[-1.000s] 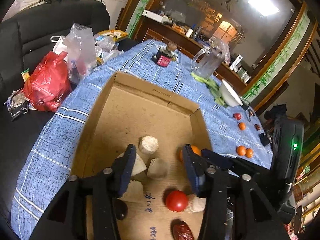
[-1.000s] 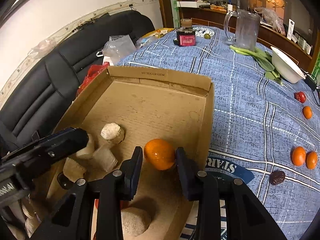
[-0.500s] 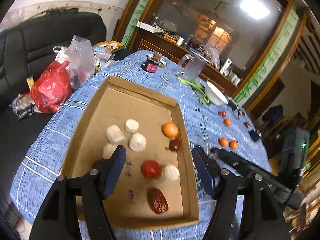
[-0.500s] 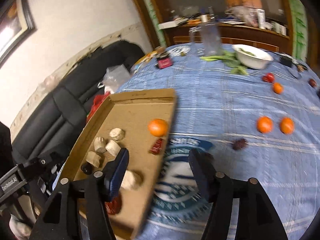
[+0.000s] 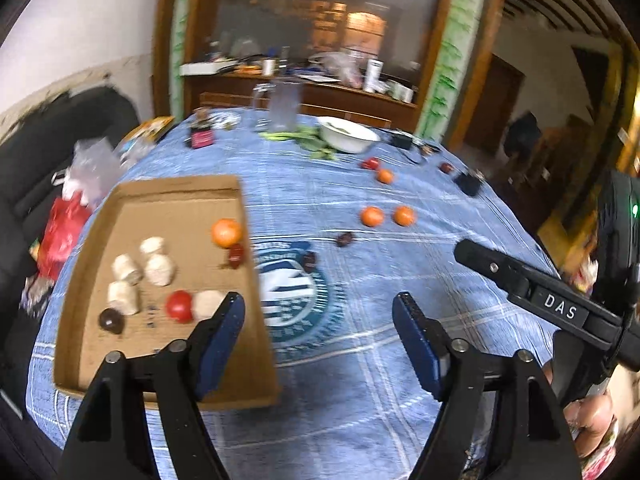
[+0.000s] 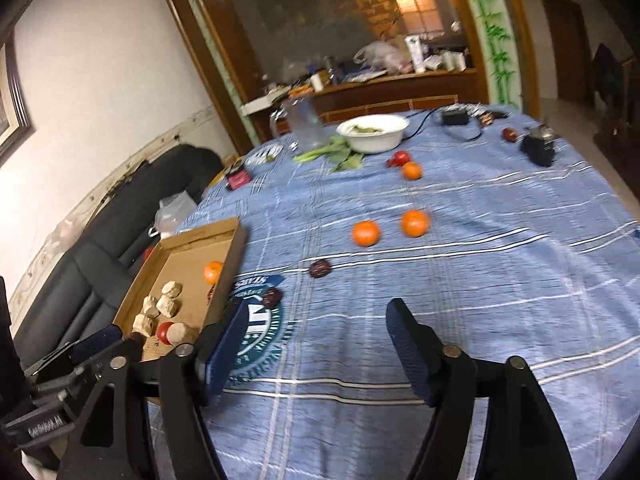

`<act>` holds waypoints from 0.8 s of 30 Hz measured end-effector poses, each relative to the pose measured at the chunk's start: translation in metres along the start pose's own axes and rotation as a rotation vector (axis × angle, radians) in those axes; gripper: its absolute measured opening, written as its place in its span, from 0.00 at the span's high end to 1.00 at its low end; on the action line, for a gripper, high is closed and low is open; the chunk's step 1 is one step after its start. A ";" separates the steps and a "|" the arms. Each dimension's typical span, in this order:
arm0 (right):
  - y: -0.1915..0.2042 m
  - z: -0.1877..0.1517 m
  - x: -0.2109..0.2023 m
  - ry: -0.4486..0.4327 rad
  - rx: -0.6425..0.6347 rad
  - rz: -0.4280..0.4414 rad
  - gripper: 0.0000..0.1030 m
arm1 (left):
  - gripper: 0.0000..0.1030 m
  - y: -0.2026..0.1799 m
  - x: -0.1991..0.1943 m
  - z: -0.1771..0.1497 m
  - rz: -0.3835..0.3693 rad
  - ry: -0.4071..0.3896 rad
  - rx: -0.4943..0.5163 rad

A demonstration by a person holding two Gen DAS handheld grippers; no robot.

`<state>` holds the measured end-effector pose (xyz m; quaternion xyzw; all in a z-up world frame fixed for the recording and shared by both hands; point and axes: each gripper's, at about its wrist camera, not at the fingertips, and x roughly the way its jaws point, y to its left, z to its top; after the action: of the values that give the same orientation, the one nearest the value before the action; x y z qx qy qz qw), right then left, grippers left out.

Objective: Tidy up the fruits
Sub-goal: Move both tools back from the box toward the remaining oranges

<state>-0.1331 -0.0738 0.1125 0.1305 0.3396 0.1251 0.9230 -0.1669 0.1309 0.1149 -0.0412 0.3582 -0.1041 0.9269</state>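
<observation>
two oranges (image 6: 390,228) lie on the tablecloth (image 6: 480,280); both grippers' jaws gape empty.

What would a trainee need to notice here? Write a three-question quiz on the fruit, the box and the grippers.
1. True or false: the right gripper holds an orange.
2. How many oranges lie on the blue tablecloth, outside the cardboard box?
3. The white bowl is: A) inside the box, B) at the table's far end beside leafy greens, C) in the left gripper.

Key:
1. False; its jaws are spread and empty.
2. Three: a pair mid-table and one next to a red fruit. A fourth orange lies in the box.
3. B.
</observation>
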 end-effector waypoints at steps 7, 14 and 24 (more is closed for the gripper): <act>-0.024 -0.001 -0.020 -0.054 0.023 -0.041 0.20 | 0.26 -0.038 0.009 -0.008 0.007 0.025 0.115; -0.039 -0.010 -0.006 -0.008 0.046 -0.054 0.20 | 0.26 -0.043 0.026 -0.014 0.087 0.044 0.154; -0.062 -0.017 0.024 0.050 0.091 -0.067 0.20 | 0.26 -0.044 0.062 -0.017 0.123 0.092 0.179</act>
<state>-0.1179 -0.1217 0.0654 0.1576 0.3723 0.0816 0.9110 -0.1407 0.0743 0.0686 0.0687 0.3913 -0.0802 0.9142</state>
